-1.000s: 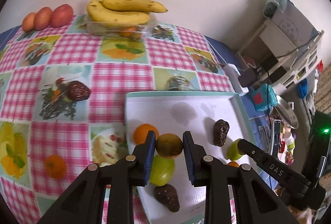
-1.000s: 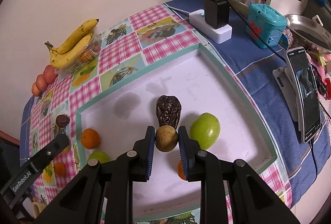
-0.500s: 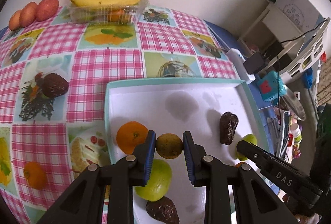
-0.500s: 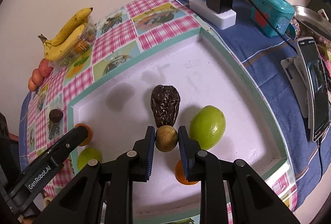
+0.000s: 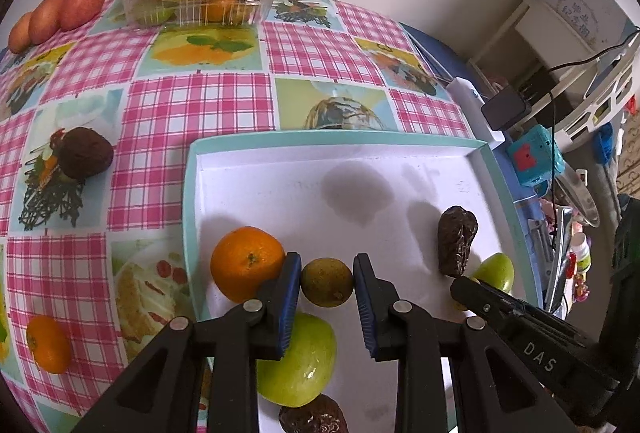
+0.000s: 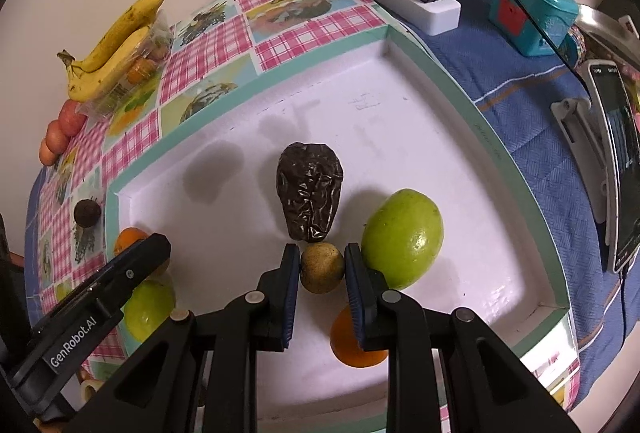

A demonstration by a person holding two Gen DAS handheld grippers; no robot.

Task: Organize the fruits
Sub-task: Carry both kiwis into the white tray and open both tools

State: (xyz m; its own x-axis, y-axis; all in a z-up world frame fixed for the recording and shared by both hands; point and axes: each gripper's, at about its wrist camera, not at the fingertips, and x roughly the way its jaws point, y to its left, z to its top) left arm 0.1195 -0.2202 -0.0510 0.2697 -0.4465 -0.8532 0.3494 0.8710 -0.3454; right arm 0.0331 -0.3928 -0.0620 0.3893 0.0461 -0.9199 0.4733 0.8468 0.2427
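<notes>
inside white tray (image 6: 472, 121): orange (image 5: 247, 263), green fruits, dates lying; both grippers (image 5: 327, 283) (image 6: 322, 268) clamping brownish round fruits; arms reading "das", "genrobot.ai".

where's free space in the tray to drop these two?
Free: the tray's white floor between its far rim and the wrinkled dark fruit, plus its far-right corner. Crowded: near side, around each gripper, where oranges and green fruits cluster.
</notes>
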